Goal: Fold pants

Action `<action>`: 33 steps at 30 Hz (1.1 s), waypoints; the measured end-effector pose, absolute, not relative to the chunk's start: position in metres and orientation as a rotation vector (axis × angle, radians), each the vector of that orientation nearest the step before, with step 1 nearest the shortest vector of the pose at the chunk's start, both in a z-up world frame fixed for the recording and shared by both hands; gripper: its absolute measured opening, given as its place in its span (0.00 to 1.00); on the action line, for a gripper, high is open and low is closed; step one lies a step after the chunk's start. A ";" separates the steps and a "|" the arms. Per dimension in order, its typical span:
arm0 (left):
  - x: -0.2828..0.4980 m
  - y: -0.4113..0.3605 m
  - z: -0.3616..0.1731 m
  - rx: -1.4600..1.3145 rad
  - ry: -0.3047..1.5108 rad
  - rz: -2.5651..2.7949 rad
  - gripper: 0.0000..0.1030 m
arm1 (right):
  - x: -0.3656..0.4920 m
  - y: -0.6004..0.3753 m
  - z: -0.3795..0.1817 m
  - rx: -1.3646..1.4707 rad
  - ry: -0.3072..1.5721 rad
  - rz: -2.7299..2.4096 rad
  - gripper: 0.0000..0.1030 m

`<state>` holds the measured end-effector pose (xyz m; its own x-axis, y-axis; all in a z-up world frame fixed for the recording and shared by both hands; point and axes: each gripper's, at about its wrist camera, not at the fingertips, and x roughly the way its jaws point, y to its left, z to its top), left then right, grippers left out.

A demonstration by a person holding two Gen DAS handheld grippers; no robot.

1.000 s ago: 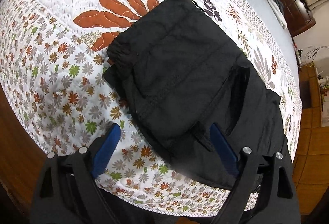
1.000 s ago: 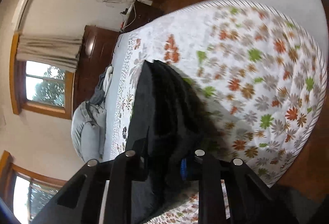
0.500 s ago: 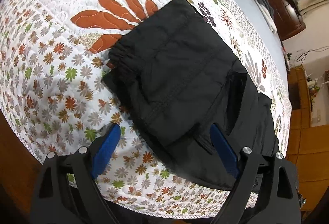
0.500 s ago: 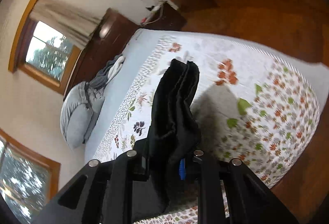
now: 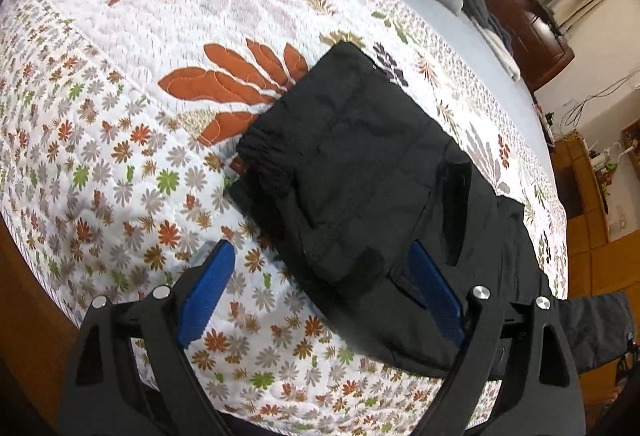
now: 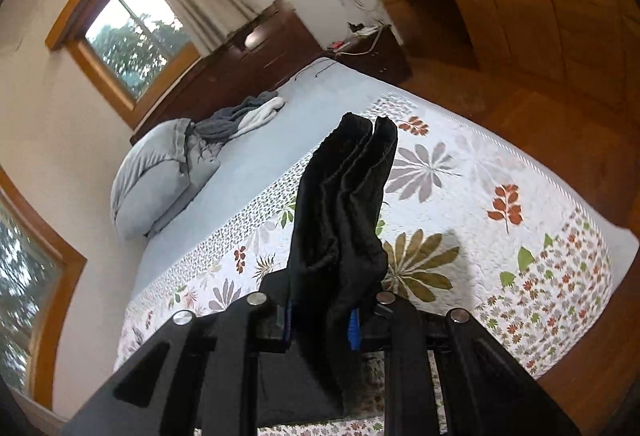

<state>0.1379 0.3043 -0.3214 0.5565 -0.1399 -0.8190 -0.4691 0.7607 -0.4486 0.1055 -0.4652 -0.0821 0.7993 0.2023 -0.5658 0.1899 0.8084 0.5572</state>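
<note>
Your left gripper (image 5: 320, 290) hangs over the near edge of the bed with its blue-padded fingers (image 5: 206, 290) spread wide and nothing between them; one pad sits above bare quilt, the other above the black pants (image 5: 360, 176). Only this view gives you the pants from above: a flattened, roughly rectangular bundle lying diagonally on the floral quilt (image 5: 120, 136), with a gathered, puckered waistband at its left end, a stitched seam running across the top layer, and a darker lower layer trailing off toward the bed's right edge. The fabric looks matte and slightly crinkled, while the quilt is white, stitched in a fine pattern and printed with small flowers and large orange leaves. Your right gripper (image 6: 322, 320) shows what the left view cannot: its jaws are clamped on a thick bunch of the pants (image 6: 344, 204), and the cloth rises ahead of the camera as a column of stacked folds, several layered edges visible at its far tip. That view also takes in the room beyond, with a soft grey pillow (image 6: 156, 176) and crumpled grey and white cloth (image 6: 244, 116) on the pale blue sheet, a dark wooden headboard (image 6: 240, 64), a wood-framed window (image 6: 132, 32) with a curtain, and the polished wooden floor (image 6: 540, 108)
</note>
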 end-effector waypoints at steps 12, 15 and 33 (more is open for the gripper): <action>0.105 0.319 -0.320 -0.761 0.851 0.205 0.86 | 0.122 -0.398 -0.061 0.435 0.690 -0.010 0.19; 0.102 0.320 -0.321 -0.771 0.850 0.202 0.86 | 0.126 -0.377 -0.058 0.382 0.697 0.001 0.19; 0.097 0.327 -0.331 -0.870 0.845 0.171 0.86 | 0.134 -0.290 -0.056 0.166 0.716 0.053 0.19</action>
